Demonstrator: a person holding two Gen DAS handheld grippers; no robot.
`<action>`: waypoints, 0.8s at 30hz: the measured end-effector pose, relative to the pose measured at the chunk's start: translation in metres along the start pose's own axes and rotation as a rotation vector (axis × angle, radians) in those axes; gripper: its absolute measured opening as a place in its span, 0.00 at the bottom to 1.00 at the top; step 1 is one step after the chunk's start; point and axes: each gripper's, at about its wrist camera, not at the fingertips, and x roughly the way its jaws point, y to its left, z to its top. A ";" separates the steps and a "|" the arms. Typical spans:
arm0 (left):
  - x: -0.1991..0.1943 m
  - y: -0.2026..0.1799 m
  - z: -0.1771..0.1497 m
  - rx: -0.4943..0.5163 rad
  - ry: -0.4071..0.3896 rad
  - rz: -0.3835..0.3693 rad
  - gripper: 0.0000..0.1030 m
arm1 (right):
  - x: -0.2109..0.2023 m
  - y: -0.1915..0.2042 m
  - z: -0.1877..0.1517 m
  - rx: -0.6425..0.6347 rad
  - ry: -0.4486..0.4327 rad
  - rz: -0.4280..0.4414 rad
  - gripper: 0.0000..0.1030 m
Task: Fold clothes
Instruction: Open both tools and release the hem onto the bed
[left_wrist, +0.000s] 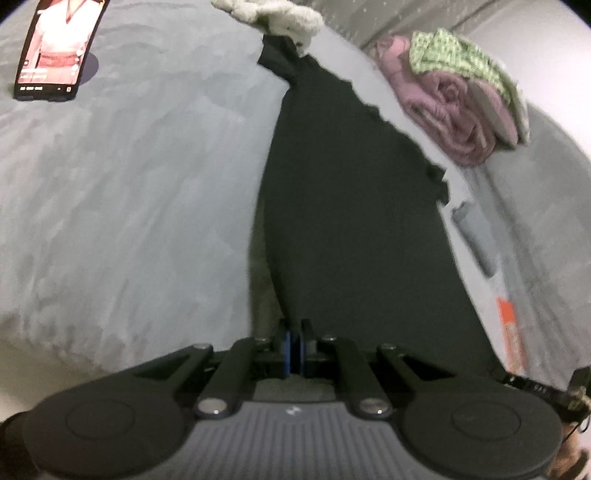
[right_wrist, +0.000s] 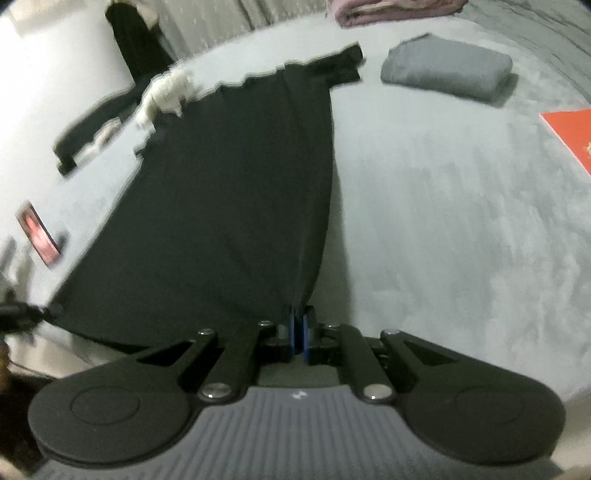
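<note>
A black T-shirt (left_wrist: 351, 206) lies stretched over the grey bed cover (left_wrist: 129, 203), sleeves at the far end. My left gripper (left_wrist: 294, 332) is shut on the shirt's near hem corner. In the right wrist view the same shirt (right_wrist: 229, 206) spreads out ahead, and my right gripper (right_wrist: 298, 317) is shut on the other hem corner. The left gripper (right_wrist: 22, 314) shows at the left edge of that view, holding the hem taut.
A phone (left_wrist: 55, 48) with a lit screen lies far left. A cream fluffy garment (left_wrist: 280, 14) sits past the shirt. A pile of pink and green clothes (left_wrist: 458, 96), a folded grey item (right_wrist: 447, 70) and an orange card (right_wrist: 572, 136) lie to the right.
</note>
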 end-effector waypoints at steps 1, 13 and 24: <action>0.005 0.001 -0.002 0.011 0.008 0.020 0.04 | 0.007 0.001 -0.001 -0.008 0.021 -0.016 0.05; 0.013 0.002 0.003 0.066 0.051 0.056 0.18 | 0.043 -0.006 0.003 0.004 0.120 -0.050 0.15; -0.002 -0.023 0.037 0.121 -0.084 0.136 0.62 | 0.040 0.010 0.026 -0.085 0.032 -0.090 0.50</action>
